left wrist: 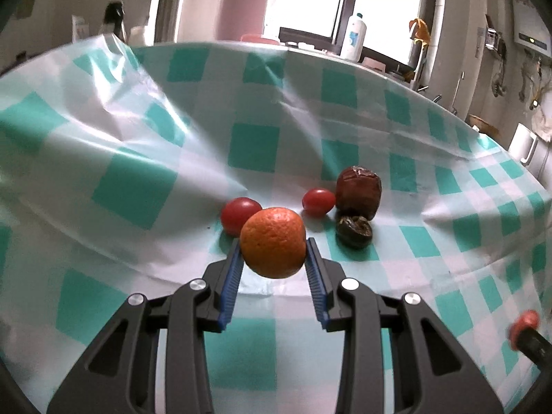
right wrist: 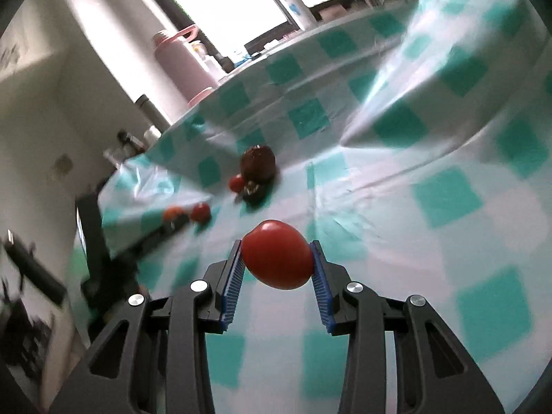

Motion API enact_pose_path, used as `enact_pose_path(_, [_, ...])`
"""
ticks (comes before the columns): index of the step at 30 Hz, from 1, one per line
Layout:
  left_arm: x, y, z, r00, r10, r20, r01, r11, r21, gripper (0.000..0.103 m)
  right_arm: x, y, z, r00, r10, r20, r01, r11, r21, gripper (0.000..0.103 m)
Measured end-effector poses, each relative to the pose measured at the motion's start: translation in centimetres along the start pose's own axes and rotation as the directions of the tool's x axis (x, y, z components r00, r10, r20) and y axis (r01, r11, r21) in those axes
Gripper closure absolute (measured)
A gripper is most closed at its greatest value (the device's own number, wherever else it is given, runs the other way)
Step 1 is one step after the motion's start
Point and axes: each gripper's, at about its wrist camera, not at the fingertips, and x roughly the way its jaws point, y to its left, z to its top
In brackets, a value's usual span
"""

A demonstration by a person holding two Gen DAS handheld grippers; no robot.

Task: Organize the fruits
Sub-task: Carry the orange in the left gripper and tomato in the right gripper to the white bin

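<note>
We see our left gripper [left wrist: 273, 253] closed on a round, dimpled orange mandarin [left wrist: 273, 242], its blue ribbed pads pressed against both sides of the fruit, which sits above the crinkled teal-and-white checked plastic tablecloth [left wrist: 138, 158]. Just behind the mandarin, on the cloth, lies a round red cherry tomato [left wrist: 238, 214], partly hidden by it; a second, smaller red cherry tomato [left wrist: 318, 201] rests a little to the right, just beside a large wrinkled reddish-brown dried date [left wrist: 359, 193], with a small dark shrivelled dried fruit [left wrist: 354, 232] lying directly in front of the date. Our right gripper [right wrist: 277, 258] is clamped on a smooth, glossy red tomato [right wrist: 277, 254], held between its blue pads above the same cloth, well apart from that fruit cluster.
</note>
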Motion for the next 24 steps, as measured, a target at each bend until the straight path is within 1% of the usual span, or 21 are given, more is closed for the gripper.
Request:
enact_pose_path(3, [-2.7,0.1,-1.3,1.000,0.003,0.027,-0.003,1.000,-0.015,0.067,-3.1,-0.1,-1.9,0.999,-0.044,0.012,0.045,0.997,-0.065,0.065])
enact_pose_path(7, [-6.1,-0.4,-3.8,0.999,-0.016,0.042,0.018,0.999,-0.029,0.067,-6.1,-1.7,-4.4,0.997,-0.082,0.003,0.082,0.993,-0.079,0.065])
enact_pose_path(10, [-8.7,-1.8,-5.5,0.996,-0.072,0.044,0.073,0.997,-0.016,0.067,-7.9,-3.0,-5.7,0.995,-0.099,0.011,0.100,0.992,-0.074,0.065])
enact_pose_path(12, [-10.0,-3.3,-6.0,0.994,-0.095,0.050,0.094,0.995,0.018,0.067,-9.4,-4.0,-6.5,0.993,-0.118,0.025,0.119,0.991,-0.066,0.065])
enact_pose_path(14, [-11.2,-5.4,-6.6,0.992,-0.107,0.065,0.102,0.992,0.072,0.067,-10.9,-5.2,-7.1,0.989,-0.142,0.045,0.144,0.988,-0.053,0.065])
enact_pose_path(17, [-12.5,-8.1,-7.4,0.987,-0.150,0.063,0.141,0.982,0.127,0.067,-12.5,-6.7,-7.6,0.982,-0.174,0.068,0.176,0.984,-0.028,0.065])
enact_pose_path(20, [-13.5,-10.9,-8.8,0.979,-0.198,0.045,0.187,0.964,0.187,0.067,-14.6,-8.8,-8.5,0.973,-0.211,0.093,0.211,0.977,0.009,0.065])
enact_pose_path(23, [-14.5,-13.9,-10.4,0.969,-0.246,0.022,0.232,0.936,0.264,0.067,-16.2,-10.6,-9.3,0.964,-0.242,0.108,0.238,0.970,0.047,0.065])
enact_pose_path(24, [-14.9,-15.1,-10.9,0.963,-0.269,0.011,0.254,0.922,0.292,0.067,-16.9,-11.5,-9.8,0.960,-0.258,0.112,0.252,0.966,0.064,0.065])
